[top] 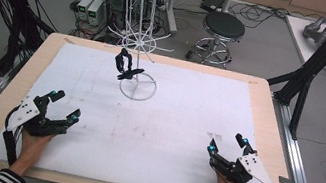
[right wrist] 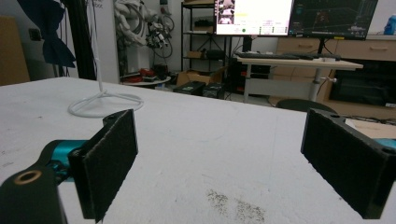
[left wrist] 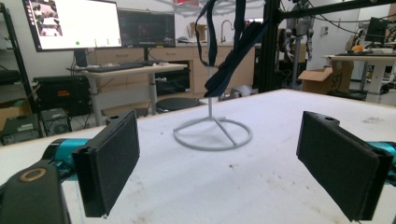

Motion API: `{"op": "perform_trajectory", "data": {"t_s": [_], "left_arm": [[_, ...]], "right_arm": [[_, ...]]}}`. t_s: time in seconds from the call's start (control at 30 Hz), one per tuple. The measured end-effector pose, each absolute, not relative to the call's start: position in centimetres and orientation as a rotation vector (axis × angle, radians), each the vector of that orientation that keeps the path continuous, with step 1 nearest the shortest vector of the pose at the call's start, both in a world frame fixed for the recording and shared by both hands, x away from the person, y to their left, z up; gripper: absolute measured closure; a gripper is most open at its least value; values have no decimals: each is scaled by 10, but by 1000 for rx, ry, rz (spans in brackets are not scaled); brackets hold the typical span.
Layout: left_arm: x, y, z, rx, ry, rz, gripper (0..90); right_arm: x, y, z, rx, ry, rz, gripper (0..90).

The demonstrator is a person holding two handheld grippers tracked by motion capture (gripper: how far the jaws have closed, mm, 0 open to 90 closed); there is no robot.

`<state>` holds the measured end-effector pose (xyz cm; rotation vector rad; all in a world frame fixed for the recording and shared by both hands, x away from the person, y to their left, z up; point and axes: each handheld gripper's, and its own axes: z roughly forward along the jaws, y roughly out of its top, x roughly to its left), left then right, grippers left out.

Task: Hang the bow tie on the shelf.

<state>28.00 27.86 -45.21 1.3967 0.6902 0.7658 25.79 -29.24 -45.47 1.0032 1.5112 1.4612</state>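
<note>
A white wire rack [top: 136, 36] with spoked tiers stands on a ring base [top: 138, 87] at the back middle of the white board. A dark strap-like item [top: 125, 66] hangs from its lower tier, just above the base. In the left gripper view the ring base [left wrist: 212, 134] and the dark item [left wrist: 232, 51] lie straight ahead. The right gripper view has the ring base [right wrist: 105, 103] far off to the left. My left gripper [top: 65, 106] rests open at the front left with nothing between its jaws. At the front right my right gripper [top: 228, 144] is open and holds nothing.
The white board [top: 170, 123] covers a wooden table [top: 267, 120]. Black frame posts [top: 325, 54] rise at the right and left. A round stool [top: 223, 28] and cables lie on the floor behind the table. Faint dirt marks dot the board near the grippers.
</note>
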Motion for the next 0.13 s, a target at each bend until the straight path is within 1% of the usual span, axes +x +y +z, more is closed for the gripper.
{"op": "perform_trajectory", "data": {"t_s": [0.13], "left_arm": [[278,280,-455,1367,686,784,140]], "right_arm": [[258,-292,-455,1005,1512,1461,100]]}}
